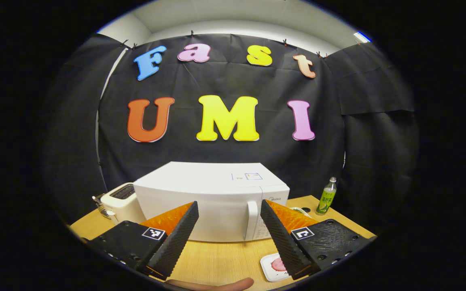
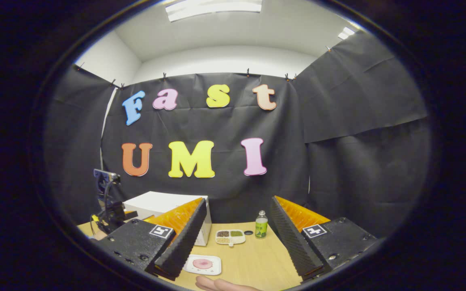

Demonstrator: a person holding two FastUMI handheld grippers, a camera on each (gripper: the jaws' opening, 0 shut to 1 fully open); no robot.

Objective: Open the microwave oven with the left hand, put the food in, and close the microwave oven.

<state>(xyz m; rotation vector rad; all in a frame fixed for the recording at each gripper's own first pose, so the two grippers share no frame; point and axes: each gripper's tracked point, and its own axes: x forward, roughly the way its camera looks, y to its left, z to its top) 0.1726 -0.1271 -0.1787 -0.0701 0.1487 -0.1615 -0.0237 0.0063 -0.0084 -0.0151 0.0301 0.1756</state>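
Microwave [image 1: 212, 202] sits shut on the wooden table [image 1: 217, 258], toaster [image 1: 119, 202] just beside it, green bottle [image 1: 327, 197] off to the other side. Left gripper [image 1: 229, 238] hangs spread wide and empty, facing the door handle [image 1: 251, 220]. Right gripper [image 2: 237, 238] likewise gapes, empty, above the food plate [image 2: 202, 264]; sectioned dish [image 2: 230, 237] near the bottle.

You have a toaster [image 1: 120, 202] at the worktop's [image 1: 221, 258] far left edge. A green bottle [image 1: 327, 196] stands upright near the far right corner, close to the black cloth wall [image 2: 362, 161]. In the right gripper view a small divided dish [image 2: 230, 237] of grains and seeds lies just beside that bottle.
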